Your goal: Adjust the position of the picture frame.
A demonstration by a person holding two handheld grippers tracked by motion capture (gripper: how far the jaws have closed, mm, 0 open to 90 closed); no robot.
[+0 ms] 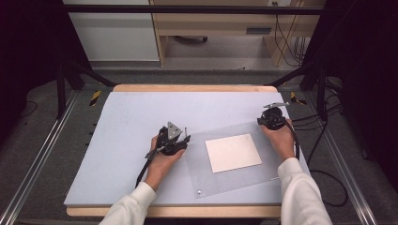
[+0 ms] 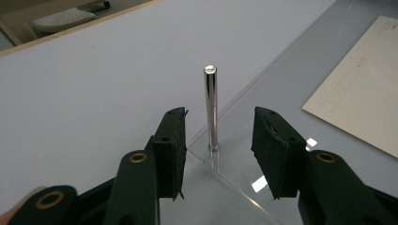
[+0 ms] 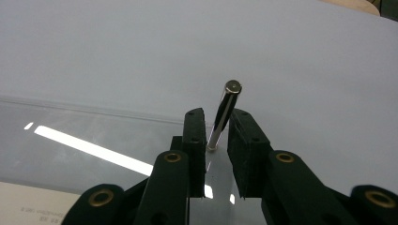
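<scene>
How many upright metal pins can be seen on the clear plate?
2: one pin at the plate's left corner, between the left claw's open jaws; one pin at its far right corner, between the right claw's jaws. Other corners unclear.

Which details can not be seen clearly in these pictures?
- Printing on the paper sheet: too small and faint in the left gripper view.
- Whether the right gripper pads touch the right pin: unclear in its own view.
- The left pin: tiny in the high view.
</scene>
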